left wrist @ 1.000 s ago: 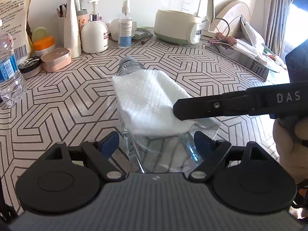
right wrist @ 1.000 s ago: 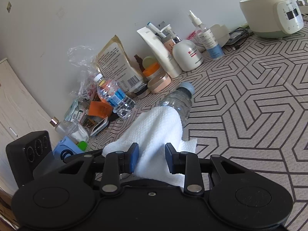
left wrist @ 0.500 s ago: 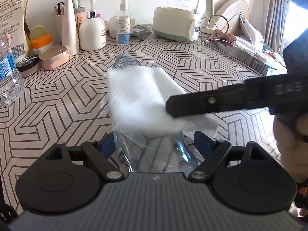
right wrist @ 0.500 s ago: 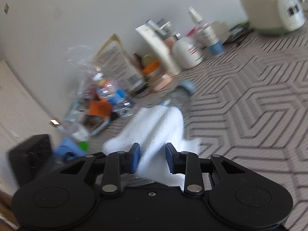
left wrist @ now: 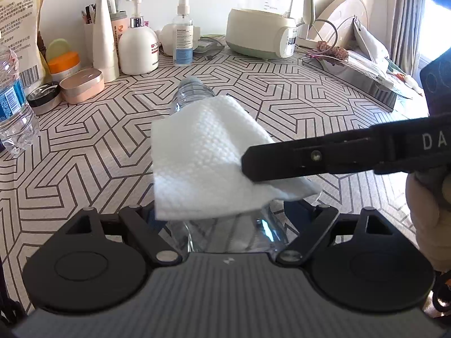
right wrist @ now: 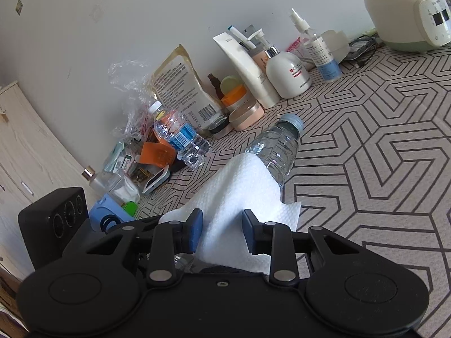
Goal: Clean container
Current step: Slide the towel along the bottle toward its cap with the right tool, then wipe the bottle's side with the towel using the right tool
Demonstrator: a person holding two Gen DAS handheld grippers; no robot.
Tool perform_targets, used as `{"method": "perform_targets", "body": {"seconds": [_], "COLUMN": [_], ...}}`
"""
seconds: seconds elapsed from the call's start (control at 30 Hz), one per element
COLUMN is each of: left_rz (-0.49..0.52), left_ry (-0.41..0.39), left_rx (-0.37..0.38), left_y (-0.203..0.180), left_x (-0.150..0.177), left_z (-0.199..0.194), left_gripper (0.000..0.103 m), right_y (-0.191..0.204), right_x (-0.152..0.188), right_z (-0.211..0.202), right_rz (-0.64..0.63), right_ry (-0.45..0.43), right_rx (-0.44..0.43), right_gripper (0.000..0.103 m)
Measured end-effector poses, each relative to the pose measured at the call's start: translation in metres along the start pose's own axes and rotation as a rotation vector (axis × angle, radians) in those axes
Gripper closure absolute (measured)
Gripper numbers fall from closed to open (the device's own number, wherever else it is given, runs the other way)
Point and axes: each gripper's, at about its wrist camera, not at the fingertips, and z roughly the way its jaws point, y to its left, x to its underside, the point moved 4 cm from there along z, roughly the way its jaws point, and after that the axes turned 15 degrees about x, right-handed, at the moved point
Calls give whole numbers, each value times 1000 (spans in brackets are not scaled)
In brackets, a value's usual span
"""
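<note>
Holding, in my left gripper (left wrist: pixel 222 219): one clear plastic bottle (left wrist: pixel 191 95), lying on its side, base end between the blue pads, capped neck pointing away toward the back of the table (left wrist: pixel 84 146). The fingers are clenched on the bottle's body.

Holding, in my right gripper (right wrist: pixel 221 229): one white paper towel (right wrist: pixel 239 197), folded, embossed texture. The pads press on the towel from both sides; the sheet is draped over the middle of the bottle, covering it from near the shoulder back toward the left gripper. In the left wrist view the right gripper's black finger (left wrist: pixel 310 157) reaches in from the right edge onto the towel.

Table covering: geometric line pattern, grey on pale.

Along the back wall, well apart from the bottle: white pump dispenser (left wrist: pixel 138 48), spray bottle (left wrist: pixel 183 36), white tube (left wrist: pixel 103 28), cream kettle with glass jug (left wrist: pixel 262 19), pink compact (left wrist: pixel 81 86), second water bottle with blue label (right wrist: pixel 180 135), printed pouch (right wrist: pixel 180 87).
</note>
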Motion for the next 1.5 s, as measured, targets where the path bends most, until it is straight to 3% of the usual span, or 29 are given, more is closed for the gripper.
{"method": "perform_targets", "body": {"seconds": [0.43,0.63,0.8,0.93,1.13,1.3,1.5], "left_rz": [-4,-23,-10,3,3,4,7], "left_ry": [1,-11,-10,-12,-1,0,-3], "left_rx": [-3,-26,-51,-47,-52,-48,-43], "left_y": [1,7,8,7,7,6,5], "left_x": [0,-2,-2,-2,-2,-1,-2], "left_z": [-1,-4,-4,-3,-1,0,-1], "left_gripper": [19,19,19,19,19,19,19], "right_y": [-11,-12,-4,10,24,14,-1], "right_x": [-3,0,-2,-13,-19,-20,-19], "right_z": [1,11,16,13,17,20,21], "right_rz": [-15,-27,-33,-52,-92,-83,-4], "right_ry": [0,40,38,12,-26,-23,7], "right_rx": [59,96,88,27,31,44,-3], "right_gripper": [68,68,69,69,69,69,69]}}
